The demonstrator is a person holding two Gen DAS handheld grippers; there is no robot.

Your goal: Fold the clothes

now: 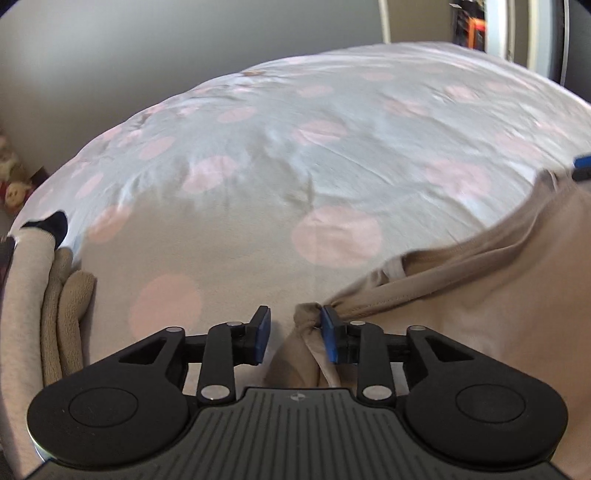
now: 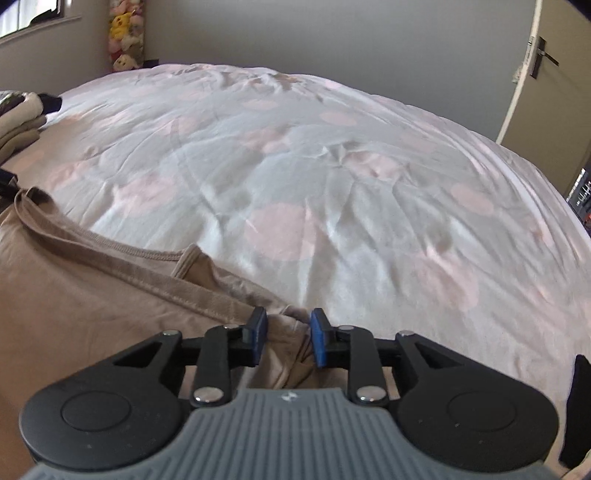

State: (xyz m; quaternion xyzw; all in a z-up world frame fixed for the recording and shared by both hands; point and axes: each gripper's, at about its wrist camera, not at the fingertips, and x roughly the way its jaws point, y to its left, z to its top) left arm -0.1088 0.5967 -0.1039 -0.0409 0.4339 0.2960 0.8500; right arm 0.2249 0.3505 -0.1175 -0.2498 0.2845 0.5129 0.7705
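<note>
I have the garment (image 1: 498, 280) lying on the bedspread (image 1: 295, 147) between my 2 grippers. In the left wrist view it spreads to the right, with a bunched corner between the fingers of my left gripper (image 1: 295, 338), against the right-hand pad. In the right wrist view it spreads to the left, its edge between the fingers of my right gripper (image 2: 285, 338). A stack of folded clothes (image 1: 55, 306) sits at the bed's left edge. Plush toys (image 2: 123, 33) stand behind the bed's far left corner, and a door (image 2: 546, 85) stands beyond its right side.
</note>
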